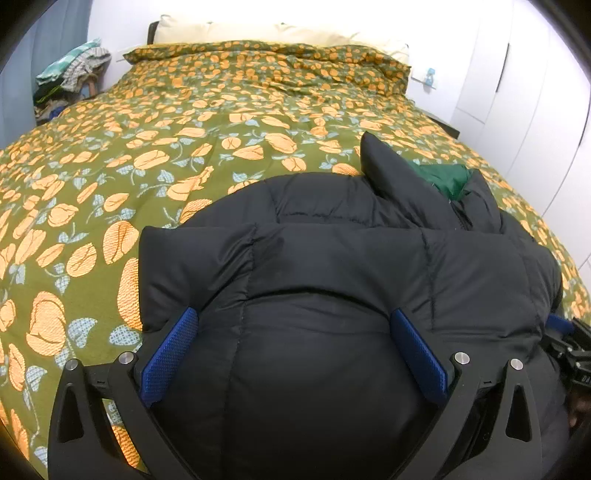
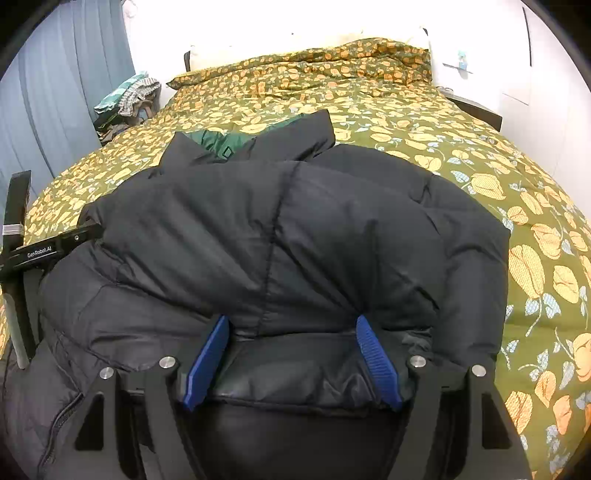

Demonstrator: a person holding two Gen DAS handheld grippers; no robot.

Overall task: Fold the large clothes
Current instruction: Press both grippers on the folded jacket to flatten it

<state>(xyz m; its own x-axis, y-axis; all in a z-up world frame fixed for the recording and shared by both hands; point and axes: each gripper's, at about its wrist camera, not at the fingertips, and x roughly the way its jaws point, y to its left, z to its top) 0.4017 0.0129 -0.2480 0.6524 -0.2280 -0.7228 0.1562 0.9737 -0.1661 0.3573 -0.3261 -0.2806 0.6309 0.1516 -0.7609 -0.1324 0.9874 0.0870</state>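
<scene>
A black puffer jacket [image 1: 332, 258] with a green lining [image 1: 443, 177] lies folded in a bulky heap on the bed; it also shows in the right wrist view [image 2: 295, 229]. My left gripper [image 1: 293, 325] is open, its blue pads [image 1: 173, 347] wide apart around a bulge of the jacket's near edge. My right gripper [image 2: 291, 325] is shut on a thick fold of the jacket between its blue pads [image 2: 208, 354]. The left gripper's body [image 2: 33, 251] shows at the left of the right wrist view.
The bed has a green duvet with orange flowers [image 1: 166, 147] and pale pillows [image 1: 258, 33] at the head. A pile of clothes [image 1: 70, 77] sits at the far left by a blue curtain [image 2: 55, 74]. White wardrobe doors [image 1: 524, 92] stand on the right.
</scene>
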